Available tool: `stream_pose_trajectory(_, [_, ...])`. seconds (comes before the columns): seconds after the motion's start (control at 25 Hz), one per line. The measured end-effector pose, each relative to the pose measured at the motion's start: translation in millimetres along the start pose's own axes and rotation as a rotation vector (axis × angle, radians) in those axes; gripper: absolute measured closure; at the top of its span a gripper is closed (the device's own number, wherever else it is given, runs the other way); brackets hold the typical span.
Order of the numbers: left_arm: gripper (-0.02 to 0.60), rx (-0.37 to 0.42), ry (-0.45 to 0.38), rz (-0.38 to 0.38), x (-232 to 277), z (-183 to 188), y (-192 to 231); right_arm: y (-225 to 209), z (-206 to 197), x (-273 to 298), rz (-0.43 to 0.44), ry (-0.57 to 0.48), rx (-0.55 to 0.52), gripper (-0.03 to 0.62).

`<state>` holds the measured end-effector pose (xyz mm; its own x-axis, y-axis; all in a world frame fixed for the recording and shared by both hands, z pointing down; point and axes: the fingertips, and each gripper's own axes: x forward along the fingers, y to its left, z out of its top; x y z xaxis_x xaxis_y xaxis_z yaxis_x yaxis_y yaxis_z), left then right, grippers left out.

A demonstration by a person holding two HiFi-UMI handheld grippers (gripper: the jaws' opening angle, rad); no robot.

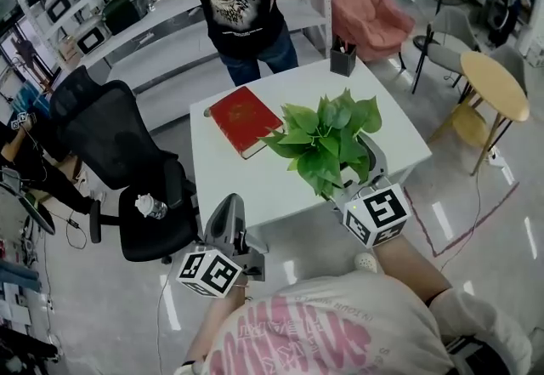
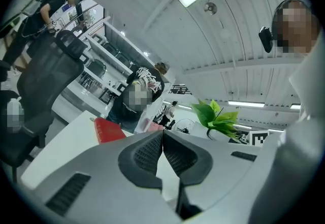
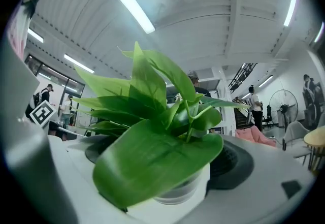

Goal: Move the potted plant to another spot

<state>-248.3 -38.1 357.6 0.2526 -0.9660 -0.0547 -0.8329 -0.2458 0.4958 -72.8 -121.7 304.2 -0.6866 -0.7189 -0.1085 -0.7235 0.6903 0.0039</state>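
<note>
Plant: potted plant (image 1: 327, 139) stood near the front edge of the white table (image 1: 246, 186), right of the red book (image 1: 245, 120).
Progress: grasp looked done; carry and set-down at a new spot judged left to do.
Lift: pot base was hidden by leaves, so it possibly rested on the table, unclear.
Right gripper (image 1: 364, 182): clenched on the white pot (image 3: 183, 192), 1 jaw each side, leaves spilling over both.
Left gripper (image 2: 162, 154): 2 jaws pressed together, nothing between, low off the table's near-left corner, well apart from the plant.
</note>
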Motion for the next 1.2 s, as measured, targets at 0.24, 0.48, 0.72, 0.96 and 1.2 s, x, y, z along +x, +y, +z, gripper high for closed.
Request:
stream_pose_trajectory(0.24, [0.557, -0.012, -0.007, -0.012, 51, -21, -34, -62, -1, -14, -0.018, 0.016, 0.001, 0.074])
stream_pose_trajectory(0.48, [0.557, -0.030, -0.002, -0.029, 101, -50, -83, -124, 5, -31, -0.010, 0.030, -0.011, 0.074])
stream_pose_trajectory(0.72, [0.557, -0.031, -0.015, -0.032, 143, -74, -123, -179, 6, -50, 0.000, 0.038, -0.021, 0.074])
stream_pose_trajectory(0.96, [0.557, -0.016, -0.003, -0.038, 180, -93, -157, -229, 7, -62, 0.009, 0.037, -0.029, 0.074])
stream_pose_trajectory(1.2, [0.557, 0.013, -0.014, -0.027, 225, -129, -201, -295, -9, -82, 0.031, 0.042, -0.010, 0.074])
